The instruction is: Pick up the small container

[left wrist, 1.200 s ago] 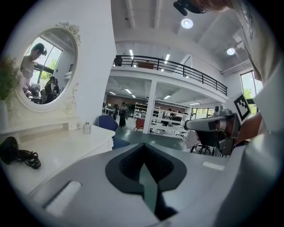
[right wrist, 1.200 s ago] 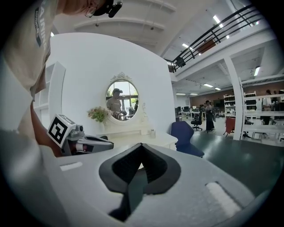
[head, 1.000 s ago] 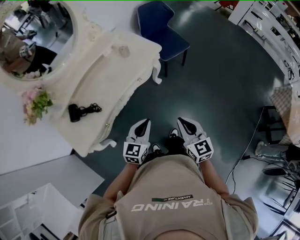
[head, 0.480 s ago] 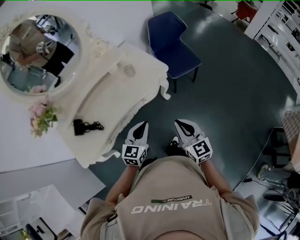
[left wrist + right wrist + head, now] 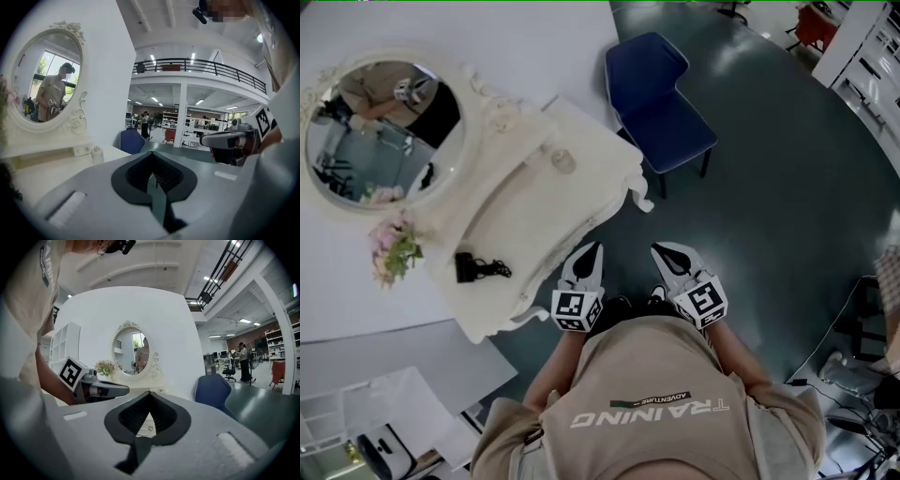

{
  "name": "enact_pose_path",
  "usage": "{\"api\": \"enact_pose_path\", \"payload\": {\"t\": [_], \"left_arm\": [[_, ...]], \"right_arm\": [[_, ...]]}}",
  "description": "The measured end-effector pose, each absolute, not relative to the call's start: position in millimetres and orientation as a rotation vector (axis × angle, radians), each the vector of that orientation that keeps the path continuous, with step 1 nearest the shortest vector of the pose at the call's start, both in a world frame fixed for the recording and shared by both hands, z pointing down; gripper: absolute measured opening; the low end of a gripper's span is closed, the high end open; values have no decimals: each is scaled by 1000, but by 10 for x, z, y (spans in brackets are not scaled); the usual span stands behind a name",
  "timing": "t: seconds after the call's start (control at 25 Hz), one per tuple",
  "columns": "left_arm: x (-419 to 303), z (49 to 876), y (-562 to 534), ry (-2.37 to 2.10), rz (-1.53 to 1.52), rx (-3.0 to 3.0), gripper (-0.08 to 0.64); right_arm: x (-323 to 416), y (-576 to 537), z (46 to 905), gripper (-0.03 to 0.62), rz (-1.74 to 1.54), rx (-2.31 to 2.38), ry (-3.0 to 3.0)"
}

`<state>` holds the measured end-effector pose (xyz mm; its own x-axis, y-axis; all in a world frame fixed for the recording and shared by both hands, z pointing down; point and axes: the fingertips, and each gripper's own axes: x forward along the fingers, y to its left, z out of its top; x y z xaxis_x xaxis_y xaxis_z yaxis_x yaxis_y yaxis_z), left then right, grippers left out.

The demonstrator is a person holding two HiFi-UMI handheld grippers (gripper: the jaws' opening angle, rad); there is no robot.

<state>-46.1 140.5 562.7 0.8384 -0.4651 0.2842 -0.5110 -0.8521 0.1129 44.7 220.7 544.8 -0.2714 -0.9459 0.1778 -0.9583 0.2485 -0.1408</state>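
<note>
The small container, a pale jar with a lid, stands on the cream dressing table near its far end. It also shows in the left gripper view as the small container, well ahead and to the left. My left gripper and right gripper are held side by side in front of the person's body, over the dark floor just off the table's near corner. Both are shut and hold nothing. From the left gripper the right gripper shows alongside; from the right gripper the left gripper shows.
An oval mirror stands at the back of the table, with pink flowers beside it. A black device with a cord lies on the tabletop. A blue chair stands right of the table. White shelving is at lower left.
The table, mirror and chair have slid right and down in the head view. Both grippers keep their pose in front of the body, still shut.
</note>
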Motion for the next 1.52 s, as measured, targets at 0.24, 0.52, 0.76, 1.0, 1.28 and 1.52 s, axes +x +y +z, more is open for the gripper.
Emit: {"api": "enact_pose_path", "payload": {"t": [0.24,0.52,0.76,1.0,1.28,1.52], "left_arm": [[-520,5806,1143,-941,331,2770,18],[-499,5976,823,-957,355,2761,20],[-383,5892,245,-990,291,2765,18],[-376,5822,-340,-1012,266,2750,18],[-325,5822,-845,-1002,288,2767,20],[-266,5749,-1014,-1092,300,2737,20]], "right_arm": [[561,2051,5507,3,319,1791,-2445],[699,1648,5561,3,322,1724,-2446],[797,1120,5506,3,319,1685,-2437],[781,433,5328,3,268,1644,-2453],[776,-132,5247,3,229,1636,-2478],[728,-445,5313,3,293,1489,-2555]]}}
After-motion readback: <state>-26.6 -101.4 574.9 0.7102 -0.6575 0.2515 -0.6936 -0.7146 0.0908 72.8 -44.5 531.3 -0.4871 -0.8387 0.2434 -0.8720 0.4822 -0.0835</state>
